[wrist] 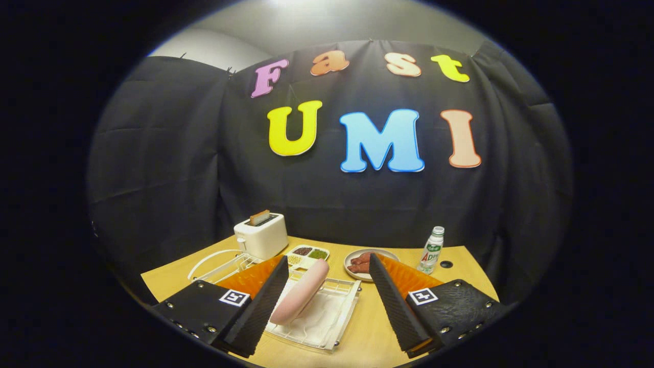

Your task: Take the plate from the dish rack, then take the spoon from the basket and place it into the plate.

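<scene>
While the gripper (327, 301) hangs above the near side of the wooden table (454, 263), its two black ribbed fingers (393, 301) stand wide apart and press on nothing. Taking the white dish rack (327, 319) as the landmark: it lies flat on the table between and just ahead of the fingers, and the pink plate (301, 291) stands on edge in it, tilted, its near rim low beside the left finger and its far rim toward the back of the rack. The plate touches neither finger, as far as the view tells.

Behind the rack's far left corner sits a white toaster (261, 236) with a slice of toast (259, 217) poking out of its slot. Just beyond the rack's back edge lies a small white divided tray (308, 254) with dark, green and pale fillings in separate compartments. To the left of the rack, partly hidden by the left finger, is a white wire basket (217, 263) with a curved handle — the spoon cannot be made out in it. Beyond the rack to the right, a round plate of reddish meat (364, 263) rests partly behind the right finger's tip, and farther right of that stands a small upright bottle (431, 250) with a white cap and green label — near a dark round hole (446, 264) in the tabletop.
</scene>
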### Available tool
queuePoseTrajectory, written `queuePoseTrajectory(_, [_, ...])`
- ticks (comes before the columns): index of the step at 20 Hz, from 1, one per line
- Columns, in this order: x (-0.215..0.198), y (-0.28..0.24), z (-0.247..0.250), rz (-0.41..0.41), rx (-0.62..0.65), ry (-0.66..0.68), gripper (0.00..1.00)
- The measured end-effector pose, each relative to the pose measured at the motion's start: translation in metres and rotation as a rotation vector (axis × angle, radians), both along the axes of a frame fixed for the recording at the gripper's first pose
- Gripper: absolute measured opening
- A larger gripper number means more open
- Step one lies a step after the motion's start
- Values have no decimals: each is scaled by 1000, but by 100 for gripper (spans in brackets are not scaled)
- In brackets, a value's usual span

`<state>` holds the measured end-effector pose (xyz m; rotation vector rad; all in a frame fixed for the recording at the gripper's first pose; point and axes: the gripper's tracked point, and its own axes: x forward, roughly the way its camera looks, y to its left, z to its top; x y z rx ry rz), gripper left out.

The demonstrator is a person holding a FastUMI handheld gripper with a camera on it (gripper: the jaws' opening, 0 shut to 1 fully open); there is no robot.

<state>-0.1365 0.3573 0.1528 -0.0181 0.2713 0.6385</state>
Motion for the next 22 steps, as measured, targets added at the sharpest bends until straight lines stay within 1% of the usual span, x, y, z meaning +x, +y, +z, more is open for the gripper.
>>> queuePoseTrajectory(4, [19,29,-31,2,-20,157,98])
queuePoseTrajectory(6, [25,41,-47,17,-36,233,98])
queuePoseTrajectory(11, [39,54,-89,12,-78,425,98])
queuePoseTrajectory(15, [35,67,-117,34,-102,598,98])
queuePoseTrajectory(16, [32,70,-120,44,-99,648,92])
queuePoseTrajectory(17, [31,74,-126,51,-100,689,92])
queuePoseTrajectory(22, [29,90,-152,69,-164,825,92])
